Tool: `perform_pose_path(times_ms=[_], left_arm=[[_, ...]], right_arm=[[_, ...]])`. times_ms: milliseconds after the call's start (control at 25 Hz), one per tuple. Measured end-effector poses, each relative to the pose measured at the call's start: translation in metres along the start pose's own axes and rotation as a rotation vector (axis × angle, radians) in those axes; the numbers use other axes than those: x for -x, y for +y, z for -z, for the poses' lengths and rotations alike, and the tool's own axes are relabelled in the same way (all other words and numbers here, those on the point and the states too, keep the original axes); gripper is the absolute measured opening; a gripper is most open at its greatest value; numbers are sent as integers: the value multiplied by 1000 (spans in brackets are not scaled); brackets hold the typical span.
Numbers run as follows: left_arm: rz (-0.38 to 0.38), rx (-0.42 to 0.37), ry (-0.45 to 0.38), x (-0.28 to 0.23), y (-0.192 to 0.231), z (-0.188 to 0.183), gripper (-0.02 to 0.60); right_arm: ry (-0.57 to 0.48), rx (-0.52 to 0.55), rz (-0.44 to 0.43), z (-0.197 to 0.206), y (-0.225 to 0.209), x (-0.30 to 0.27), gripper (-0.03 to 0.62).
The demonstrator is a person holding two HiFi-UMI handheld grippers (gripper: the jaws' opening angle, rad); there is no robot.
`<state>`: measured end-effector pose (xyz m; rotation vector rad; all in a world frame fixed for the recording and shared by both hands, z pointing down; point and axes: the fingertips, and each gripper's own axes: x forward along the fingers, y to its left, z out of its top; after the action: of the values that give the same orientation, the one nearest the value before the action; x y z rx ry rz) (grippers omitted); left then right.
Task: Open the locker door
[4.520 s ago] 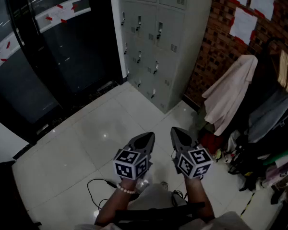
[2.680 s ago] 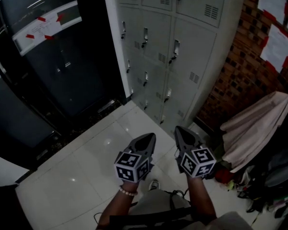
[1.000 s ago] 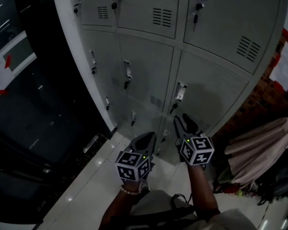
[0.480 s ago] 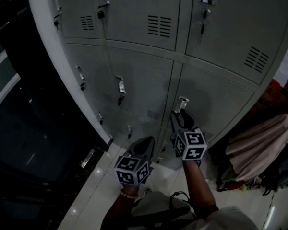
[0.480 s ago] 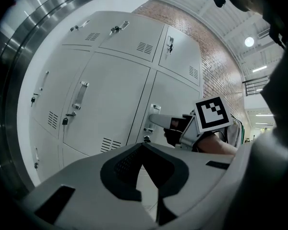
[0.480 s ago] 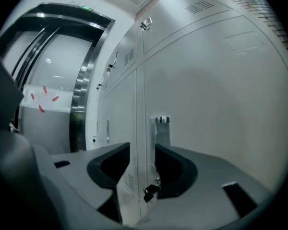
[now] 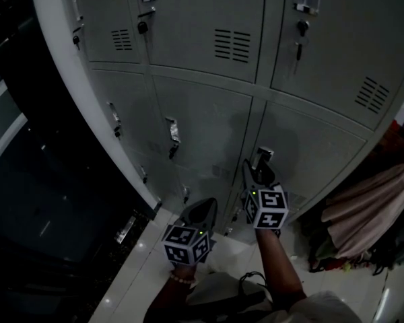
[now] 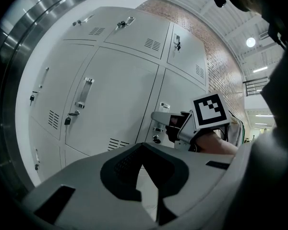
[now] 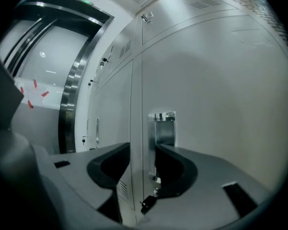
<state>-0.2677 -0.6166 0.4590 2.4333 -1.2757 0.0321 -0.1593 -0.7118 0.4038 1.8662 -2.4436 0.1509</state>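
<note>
- Framing the handle [image 9: 164,128] of the shut right-hand locker door [image 7: 316,160] with the right gripper [image 9: 143,147], jaws wide, having just been opening, not pressing.
- Hanging the left gripper [image 8: 143,145] nearer, jaws together, empty.

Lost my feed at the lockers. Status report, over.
Right gripper just opened, door handle framed between its fingers, not gripped. Left gripper shut, empty. Locker door closed. Nothing in the way.
</note>
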Motion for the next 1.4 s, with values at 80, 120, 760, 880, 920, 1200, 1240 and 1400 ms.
perform_pose_path(times_ms=[80,120,760,880,920,1200,1240,1400], left_arm=[[1,1,4,-1,1,0,-8],[2,2,5,-2,1,1,-8],[-26,22,4,22,-49,26,-8],[-41,24,-3,31,-62,31,-8],[-46,22,-6,34,-66,33,-8],[-80,20,-20,57,-99,50,-8],[-83,19,-22,60,-105,53,-8],[-94,20,-30,73,-129,64,-8]], right_arm=[[2,-3,-1,0,1,1,196],[4,-4,-5,0,2,2,196],[7,43,-144,6,44,84,192],[3,59,-159,9,49,102,191],[-5,61,-166,8,50,109,187],[-32,58,-222,10,51,155,160],[-28,57,-229,12,50,162,160],[-6,64,-255,20,47,192,158]])
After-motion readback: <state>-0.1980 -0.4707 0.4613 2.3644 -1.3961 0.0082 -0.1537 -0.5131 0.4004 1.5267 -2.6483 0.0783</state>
